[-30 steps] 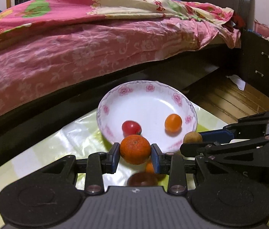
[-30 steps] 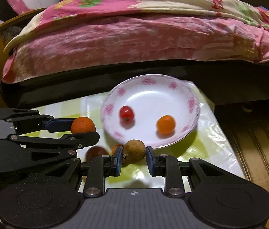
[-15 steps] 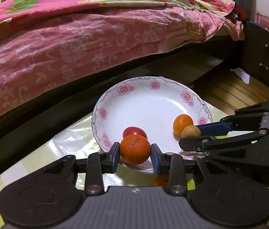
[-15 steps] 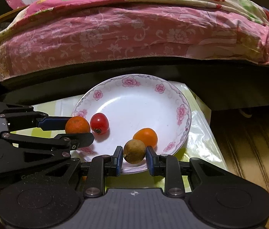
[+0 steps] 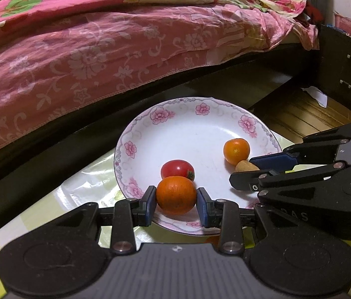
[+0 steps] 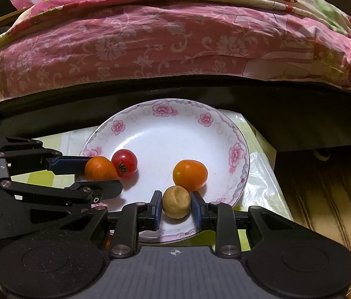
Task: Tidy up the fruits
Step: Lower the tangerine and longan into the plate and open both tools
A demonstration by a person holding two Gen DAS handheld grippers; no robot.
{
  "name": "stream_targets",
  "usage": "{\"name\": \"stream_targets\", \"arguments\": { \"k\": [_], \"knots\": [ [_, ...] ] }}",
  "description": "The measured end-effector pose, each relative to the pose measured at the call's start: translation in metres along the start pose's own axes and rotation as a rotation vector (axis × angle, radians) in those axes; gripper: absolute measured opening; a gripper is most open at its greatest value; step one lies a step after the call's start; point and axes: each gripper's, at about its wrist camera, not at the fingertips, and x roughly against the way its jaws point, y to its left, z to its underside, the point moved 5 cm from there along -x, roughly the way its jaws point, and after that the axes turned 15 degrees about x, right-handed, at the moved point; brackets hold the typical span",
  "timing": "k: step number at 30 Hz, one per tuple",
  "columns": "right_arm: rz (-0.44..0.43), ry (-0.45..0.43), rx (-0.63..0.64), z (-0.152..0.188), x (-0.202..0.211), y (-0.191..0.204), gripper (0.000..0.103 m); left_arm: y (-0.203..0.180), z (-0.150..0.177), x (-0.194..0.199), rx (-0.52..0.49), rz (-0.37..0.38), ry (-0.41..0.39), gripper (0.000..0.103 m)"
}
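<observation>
Pink floral bedding hangs behind a counter (image 5: 85, 186) under yellow-checked plastic, where a flowered plate (image 5: 135, 147) sits. Left tongs (image 5: 176, 203) are clamped on an orange (image 5: 176, 194) over the plate's 6 o'clock rim — a tomato (image 5: 176, 169) just beyond it. Right tongs (image 6: 176, 210) grip a brown fruit (image 6: 176, 201) near 5 o'clock, touching a tangerine (image 6: 190, 174) lying on the plate

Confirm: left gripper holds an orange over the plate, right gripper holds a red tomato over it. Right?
Not quite. The right gripper holds a brown round fruit, not a tomato; the right wrist view shows the red tomato lying on the plate. The left gripper does hold the orange.
</observation>
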Motion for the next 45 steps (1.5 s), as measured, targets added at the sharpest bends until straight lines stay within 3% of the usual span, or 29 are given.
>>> {"name": "stream_targets", "arguments": {
  "k": [26,45],
  "knots": [
    [0.044,-0.033,0.01,-0.008,0.017,-0.008,0.036,-0.003,-0.009,0.021,-0.002,-0.011,-0.026,0.043],
    [0.07,-0.06,0.004,-0.009,0.037,-0.005,0.037,-0.008,-0.018,0.042,0.005,-0.011,-0.068,0.044]
  ]
}}
